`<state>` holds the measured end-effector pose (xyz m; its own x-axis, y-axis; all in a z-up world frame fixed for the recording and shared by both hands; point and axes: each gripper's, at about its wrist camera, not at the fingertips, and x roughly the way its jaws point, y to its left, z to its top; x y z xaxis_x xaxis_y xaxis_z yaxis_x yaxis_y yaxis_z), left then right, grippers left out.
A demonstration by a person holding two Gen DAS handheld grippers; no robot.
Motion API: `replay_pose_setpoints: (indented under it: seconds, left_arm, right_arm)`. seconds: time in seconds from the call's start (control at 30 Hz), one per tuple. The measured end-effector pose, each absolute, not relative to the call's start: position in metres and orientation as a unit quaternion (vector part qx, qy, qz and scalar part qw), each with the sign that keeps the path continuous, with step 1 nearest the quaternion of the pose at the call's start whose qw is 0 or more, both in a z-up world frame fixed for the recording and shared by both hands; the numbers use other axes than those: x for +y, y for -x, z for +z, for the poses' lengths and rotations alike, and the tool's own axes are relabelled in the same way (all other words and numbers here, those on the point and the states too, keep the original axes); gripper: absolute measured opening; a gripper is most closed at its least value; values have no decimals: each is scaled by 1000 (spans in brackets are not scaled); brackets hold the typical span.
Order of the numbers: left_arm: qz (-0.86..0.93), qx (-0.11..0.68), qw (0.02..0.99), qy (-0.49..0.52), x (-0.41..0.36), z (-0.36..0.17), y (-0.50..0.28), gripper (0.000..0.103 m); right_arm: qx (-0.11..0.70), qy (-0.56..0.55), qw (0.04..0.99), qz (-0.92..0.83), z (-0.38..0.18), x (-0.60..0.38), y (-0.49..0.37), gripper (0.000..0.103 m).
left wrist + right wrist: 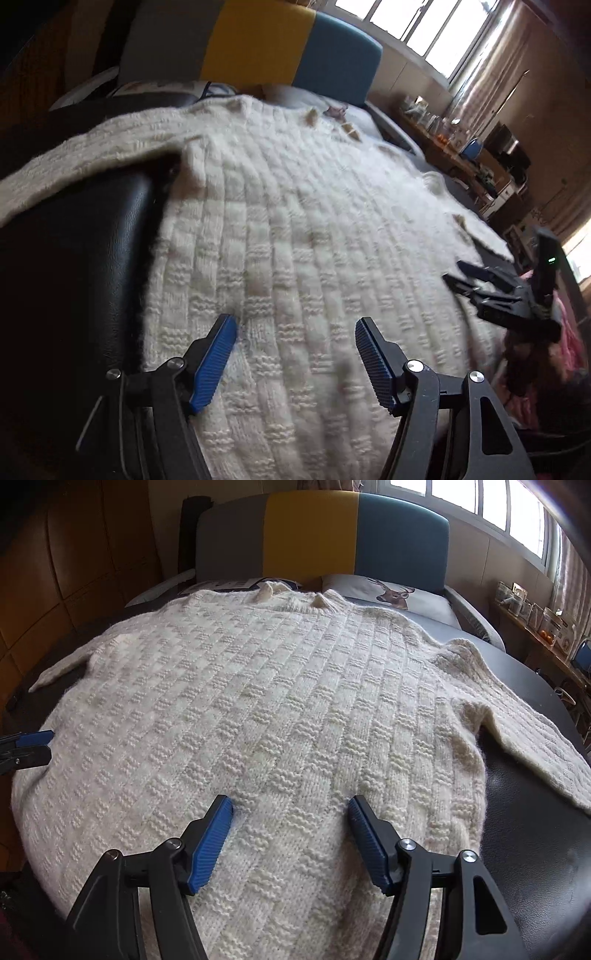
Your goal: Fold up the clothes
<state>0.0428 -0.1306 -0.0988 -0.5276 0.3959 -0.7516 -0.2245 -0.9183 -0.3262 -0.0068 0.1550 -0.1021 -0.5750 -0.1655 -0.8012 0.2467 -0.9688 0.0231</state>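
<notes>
- Count: one sweater (258, 701), two grippers, two sleeves visible, one pillow with a deer print (391, 594), one headboard (314, 535) in grey, yellow and blue panels.
- Sweater lies flat on a black padded surface (535, 830), collar toward the headboard, hem toward the cameras.
- Left sleeve (59, 672) stretches out over the black surface; right sleeve (535, 738) angles out and down toward the near right edge.
- Left gripper (295, 354): fingers spread wide, holding nothing, hovering over the knit near the hem on the sweater's left side. Contact with the fabric: cannot tell.
- Right gripper (291, 830): fingers also wide apart, empty, over the lower middle of the body, hem just below them. Whether the tips touch the knit: cannot tell.
- In the right wrist view the left gripper's blue tips show at the sweater's left edge; in the left wrist view the right gripper sits at the far right edge.
- Look: cream, fuzzy, chunky basket-weave knit, mostly smooth, small bumps at the collar.
- Cluttered shelf (535, 620) under the window, far right.
</notes>
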Motion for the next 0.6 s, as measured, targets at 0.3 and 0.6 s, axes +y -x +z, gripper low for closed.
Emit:
replay_pose_setpoints:
  seconds: [0.3, 0.6]
  left_arm:
    - [862, -126, 165, 462, -131, -93, -39, 68]
    - [874, -73, 204, 436, -75, -57, 1, 70]
  right_arm:
    - [20, -449, 118, -886, -101, 162, 8, 70]
    - [-308, -387, 67, -867, -65, 331, -26, 70]
